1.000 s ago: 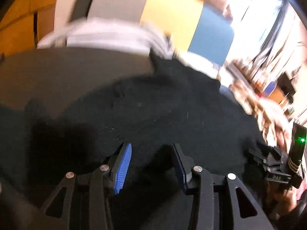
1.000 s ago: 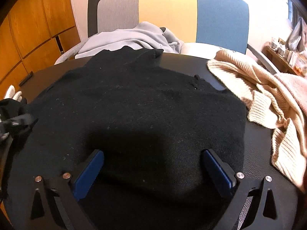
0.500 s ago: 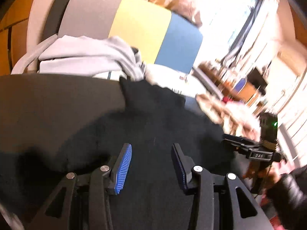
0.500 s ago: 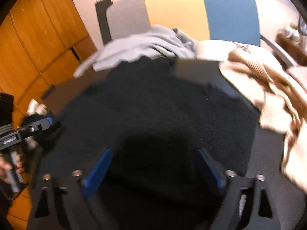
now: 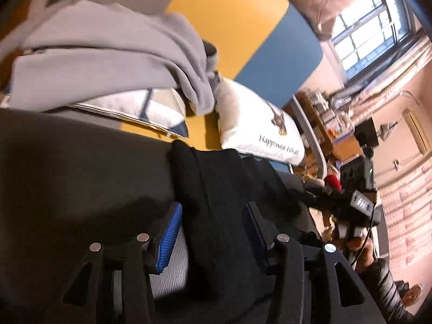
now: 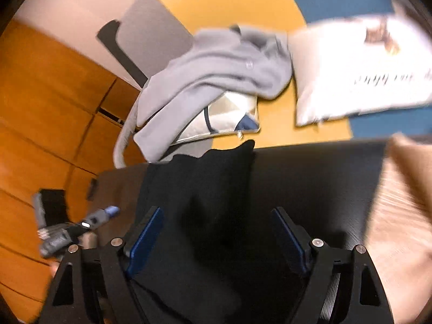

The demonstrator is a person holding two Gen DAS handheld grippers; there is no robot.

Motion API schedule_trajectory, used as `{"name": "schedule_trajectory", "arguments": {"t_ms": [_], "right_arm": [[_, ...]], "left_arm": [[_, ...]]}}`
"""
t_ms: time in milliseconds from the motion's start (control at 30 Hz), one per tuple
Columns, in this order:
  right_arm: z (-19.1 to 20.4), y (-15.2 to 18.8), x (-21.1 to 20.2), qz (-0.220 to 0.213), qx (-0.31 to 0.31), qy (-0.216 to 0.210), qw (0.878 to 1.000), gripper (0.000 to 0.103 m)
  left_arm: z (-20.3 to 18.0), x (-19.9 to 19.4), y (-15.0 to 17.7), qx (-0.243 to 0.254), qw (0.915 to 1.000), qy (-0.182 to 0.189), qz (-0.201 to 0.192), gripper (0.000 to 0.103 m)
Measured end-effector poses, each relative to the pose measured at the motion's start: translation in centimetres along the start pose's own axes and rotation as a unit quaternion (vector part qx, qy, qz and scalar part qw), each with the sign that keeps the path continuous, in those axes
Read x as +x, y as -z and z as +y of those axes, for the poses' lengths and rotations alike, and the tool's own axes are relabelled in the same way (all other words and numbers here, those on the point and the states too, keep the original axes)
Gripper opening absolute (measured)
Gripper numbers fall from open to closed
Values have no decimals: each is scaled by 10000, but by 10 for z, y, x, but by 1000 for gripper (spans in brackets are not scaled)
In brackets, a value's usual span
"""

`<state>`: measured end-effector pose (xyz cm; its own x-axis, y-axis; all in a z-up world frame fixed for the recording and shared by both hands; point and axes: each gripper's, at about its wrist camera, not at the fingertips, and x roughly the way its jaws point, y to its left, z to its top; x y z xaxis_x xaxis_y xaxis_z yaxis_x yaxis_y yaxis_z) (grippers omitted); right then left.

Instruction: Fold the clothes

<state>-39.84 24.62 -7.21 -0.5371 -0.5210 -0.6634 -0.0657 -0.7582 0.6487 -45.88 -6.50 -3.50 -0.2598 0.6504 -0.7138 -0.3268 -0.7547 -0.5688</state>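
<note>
A black sweater (image 5: 221,183) lies on the dark table (image 5: 81,167), its far corner near the table's back edge. My left gripper (image 5: 214,229) is low over it, jaws half apart, with a ridge of the black cloth between the blue pads; no squeeze shows. In the right wrist view the same sweater (image 6: 199,183) runs under my right gripper (image 6: 217,232), which stands wide open above it. The left gripper (image 6: 108,213) shows at the left there, and the right gripper (image 5: 318,191) shows at the right of the left wrist view.
Beyond the table stands a chair (image 5: 229,13) with a grey garment (image 6: 216,62) and a white printed cushion (image 6: 351,75) on its seat. A beige knit (image 6: 399,202) lies on the table (image 6: 318,178) at the right. Orange wooden cabinets (image 6: 40,94) are at the left.
Both grippers have moved forward over the sweater toward its far edge and tilted up. The right jaws have narrowed slightly. The sweater lies where it was.
</note>
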Motion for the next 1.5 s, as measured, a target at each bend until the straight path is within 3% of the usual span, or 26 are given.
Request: {"name": "schedule_trajectory", "arguments": {"t_ms": [200, 333, 367, 400, 433, 467, 500, 700, 900, 1000, 1067, 1100, 1167, 1200, 1233, 1267, 1300, 1333, 1500], "right_arm": [[-12, -23, 17, 113, 309, -680, 9971, 79], [-3, -25, 36, 386, 29, -593, 9975, 40], [-3, -26, 39, 408, -9, -545, 9977, 26], [-5, -26, 43, 435, 23, -530, 9976, 19], [-6, -26, 46, 453, 39, -503, 9977, 8], [-6, -25, 46, 426, -2, -449, 9981, 8], [-5, -24, 44, 352, -21, -446, 9984, 8], [8, -18, 10, -53, -111, -539, 9985, 8], [26, -9, -30, -408, -261, -678, 9965, 5], [35, 7, -51, -522, -343, -747, 9952, 5], [30, 12, -57, -551, -191, -566, 9967, 9], [28, 13, -57, -532, -181, -476, 9973, 9], [21, 13, -50, -316, -82, -506, 9982, 16], [15, 12, -43, -111, 27, -535, 9985, 25], [10, 11, -36, -13, 60, -361, 9993, 45], [5, 9, -30, 73, 84, -226, 9997, 56], [0, 6, -24, 132, 105, -241, 9996, 58], [-7, 3, -17, 219, 220, -297, 9991, 59], [-25, -19, 14, 388, 443, -726, 9956, 59]], "left_arm": [[1, 36, -26, 82, 9999, 9, 126, 50], [4, 39, -32, 33, 9998, 32, 195, 44], [4, 39, -33, 34, 9998, 2, 186, 38], [5, 39, -33, 33, 9998, -30, 177, 34], [6, 39, -33, 4, 9998, -84, 162, 21], [8, 39, -33, -30, 9998, -121, 158, 10], [6, 36, -32, 10, 9999, -88, 100, 6], [-14, 12, -28, 282, 9992, 75, -259, 4], [-43, -37, -10, 601, 9949, 452, -672, 2], [-51, -44, 1, 797, 9950, -33, -601, 3], [-39, -38, 0, 566, 9973, -273, -387, 21], [-31, -36, 0, 442, 9971, -503, -359, 22], [-17, -27, -1, 303, 9983, -464, -186, 28], [-11, -23, -1, 200, 9986, -469, -157, 31], [-6, -19, -3, 153, 9987, -458, -151, 33], [-3, -15, -4, 146, 9990, -406, -102, 36], [2, -8, -8, 78, 9994, -330, 20, 39], [5, 0, -10, 18, 9996, -279, 107, 49], [2, 32, -28, 205, 9996, -109, 163, 58]]}}
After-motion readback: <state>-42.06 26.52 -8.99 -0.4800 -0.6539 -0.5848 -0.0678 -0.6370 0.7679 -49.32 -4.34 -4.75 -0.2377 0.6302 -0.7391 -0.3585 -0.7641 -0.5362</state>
